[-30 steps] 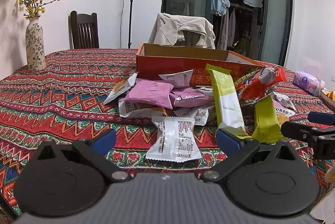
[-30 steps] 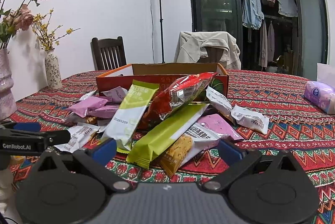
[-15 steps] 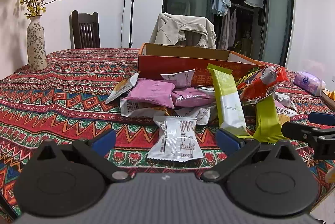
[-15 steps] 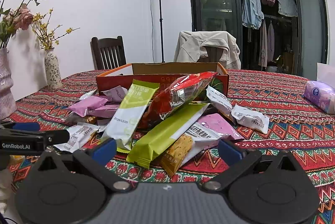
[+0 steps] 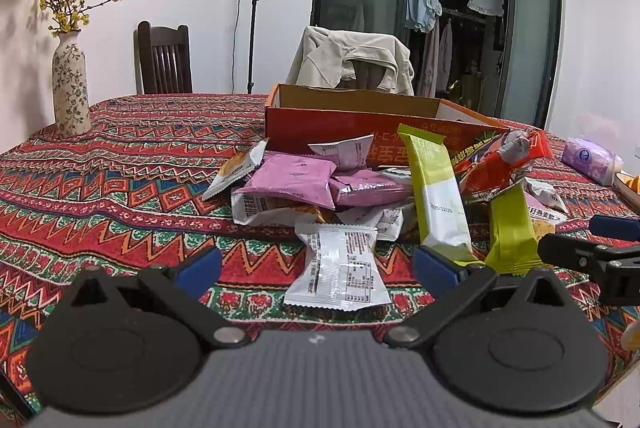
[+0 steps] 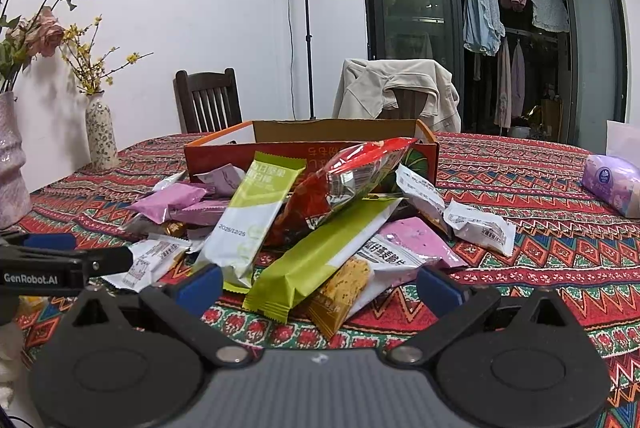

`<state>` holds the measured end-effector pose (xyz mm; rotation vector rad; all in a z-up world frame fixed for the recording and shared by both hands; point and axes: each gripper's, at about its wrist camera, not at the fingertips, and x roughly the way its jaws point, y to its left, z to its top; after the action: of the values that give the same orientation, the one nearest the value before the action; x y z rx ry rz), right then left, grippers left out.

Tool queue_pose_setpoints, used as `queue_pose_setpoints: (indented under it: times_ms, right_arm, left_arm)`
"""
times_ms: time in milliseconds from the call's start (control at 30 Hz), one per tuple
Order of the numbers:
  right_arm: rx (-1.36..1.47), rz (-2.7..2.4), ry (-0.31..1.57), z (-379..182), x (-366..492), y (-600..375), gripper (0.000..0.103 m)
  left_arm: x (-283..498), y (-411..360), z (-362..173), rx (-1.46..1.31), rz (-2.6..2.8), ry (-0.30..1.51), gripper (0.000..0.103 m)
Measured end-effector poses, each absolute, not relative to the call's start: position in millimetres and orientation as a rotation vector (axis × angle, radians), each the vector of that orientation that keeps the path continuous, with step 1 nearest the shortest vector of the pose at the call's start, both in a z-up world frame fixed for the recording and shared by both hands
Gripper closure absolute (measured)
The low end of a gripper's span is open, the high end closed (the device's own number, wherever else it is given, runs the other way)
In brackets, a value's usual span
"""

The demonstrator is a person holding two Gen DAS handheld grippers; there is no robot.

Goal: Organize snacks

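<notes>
A pile of snack packets lies on the patterned tablecloth in front of an open orange cardboard box [image 5: 360,120] [image 6: 320,144]. A white packet [image 5: 340,272] lies nearest my left gripper [image 5: 316,270], which is open and empty just in front of it. Pink packets [image 5: 296,180], a light green bar [image 5: 436,192] and a red foil bag [image 5: 500,164] lie behind. My right gripper [image 6: 318,282] is open and empty in front of a green bar [image 6: 320,256], an orange-and-white cracker packet [image 6: 356,276] and the red bag [image 6: 352,180].
A floral vase [image 5: 70,84] stands at the table's left. A purple tissue pack [image 5: 592,160] [image 6: 612,184] lies at the right. Two chairs stand behind the table, one draped with a beige jacket [image 5: 352,64]. Each gripper shows at the edge of the other's view.
The left gripper has crept slightly forward toward the white packet. The right gripper view is almost unchanged. No packet has moved.
</notes>
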<state>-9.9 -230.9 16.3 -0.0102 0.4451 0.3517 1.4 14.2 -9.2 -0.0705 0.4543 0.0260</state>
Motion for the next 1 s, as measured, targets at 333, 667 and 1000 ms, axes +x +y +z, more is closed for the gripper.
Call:
queue_pose_setpoints:
  times_ms: [333,667,1000]
  right_arm:
    - [-0.012,0.351,0.447,16.4,-9.4,-229.7,0.000]
    - [-0.015,0.350,0.450,16.2,-9.2,-228.4,0.000]
    - [-0.005,0.313,0.472,25.0,6.4,-231.2,0.000]
  left_arm:
    - [1.1,15.3,-8.8,-0.073,0.030,0.452,0.000]
    - [0.4,15.8,-8.7,-0.074,0.031,0.452,0.000]
    - [6.3,18.5,-6.0,-0.075,0.047,0.450,0.000]
